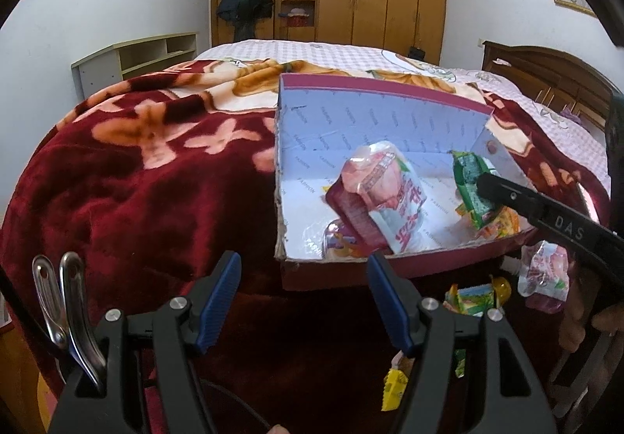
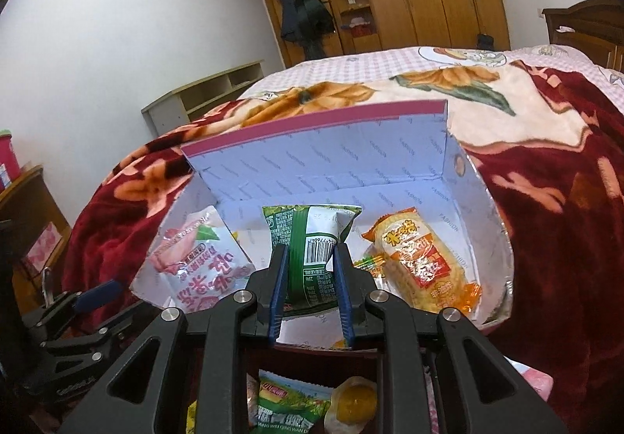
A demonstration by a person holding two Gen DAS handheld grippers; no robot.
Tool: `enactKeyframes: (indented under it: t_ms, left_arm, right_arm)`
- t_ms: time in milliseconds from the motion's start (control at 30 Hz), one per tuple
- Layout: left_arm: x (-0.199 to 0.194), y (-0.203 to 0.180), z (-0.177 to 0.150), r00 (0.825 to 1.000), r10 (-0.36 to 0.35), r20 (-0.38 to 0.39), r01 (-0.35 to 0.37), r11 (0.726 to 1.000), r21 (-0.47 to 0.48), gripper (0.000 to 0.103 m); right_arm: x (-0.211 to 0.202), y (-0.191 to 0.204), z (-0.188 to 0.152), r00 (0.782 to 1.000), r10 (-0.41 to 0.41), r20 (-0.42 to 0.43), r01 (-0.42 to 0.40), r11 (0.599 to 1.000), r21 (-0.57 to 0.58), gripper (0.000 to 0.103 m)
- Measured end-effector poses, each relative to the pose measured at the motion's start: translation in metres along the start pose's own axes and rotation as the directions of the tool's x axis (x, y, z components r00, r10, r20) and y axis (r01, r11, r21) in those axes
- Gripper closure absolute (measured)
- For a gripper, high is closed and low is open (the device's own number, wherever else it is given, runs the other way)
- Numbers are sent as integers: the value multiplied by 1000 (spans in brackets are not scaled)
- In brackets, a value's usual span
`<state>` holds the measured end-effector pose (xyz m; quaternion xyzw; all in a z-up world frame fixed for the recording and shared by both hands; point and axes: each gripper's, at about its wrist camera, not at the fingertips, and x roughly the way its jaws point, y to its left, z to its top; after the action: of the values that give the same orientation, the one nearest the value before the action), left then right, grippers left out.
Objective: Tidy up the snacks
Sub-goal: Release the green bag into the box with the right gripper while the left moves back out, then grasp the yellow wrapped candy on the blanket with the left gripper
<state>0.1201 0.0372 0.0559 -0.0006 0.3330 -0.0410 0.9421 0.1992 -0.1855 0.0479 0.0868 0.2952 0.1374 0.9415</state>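
Note:
An open cardboard box (image 1: pixel 351 118) with a pale blue inside sits on the bed; it also shows in the right wrist view (image 2: pixel 312 157). My right gripper (image 2: pixel 310 258) is shut on a green snack packet (image 2: pixel 312 227) and holds it over the box; the packet also shows in the left wrist view (image 1: pixel 472 184). My left gripper (image 1: pixel 304 270) is open and empty, just in front of the box's near wall. A pink and white packet (image 1: pixel 386 200) stands tilted in the box's left part. An orange rice-cracker packet (image 2: pixel 421 262) lies in the right part.
More loose snacks lie in front of the box: a green packet (image 2: pixel 288 406), a yellow jelly cup (image 2: pixel 355 403), a pink packet (image 1: pixel 546 274) and a yellow packet (image 1: pixel 394 391). A red flowered blanket (image 1: pixel 156 169) covers the bed. Wardrobes stand at the far wall.

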Motion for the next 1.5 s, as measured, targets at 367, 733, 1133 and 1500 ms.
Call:
enactKeyframes:
  t_ms: [367,733,1133,1500]
  left_arm:
    - [-8,2,-5,1000,16,-13,-15,1000,6,33]
    - [-34,9,-12,997,73,-7,-73,997,23,32]
    - [-72,44,-34,978,207,-13,-206,977,47,32]
    - [-46,16,-57,992,11,-126,-9,1000,17,32]
  right_arm:
    - [-18,-1,-1,999,16,35,-17,1000,13,68]
    - [-51,7,-18,998,45,37,-45,999,11,61]
    - [-90,14,-54,997,67,25,-68,998,14,59]
    - [-95,15,-87,999,26,-26,-26,999,-19,51]
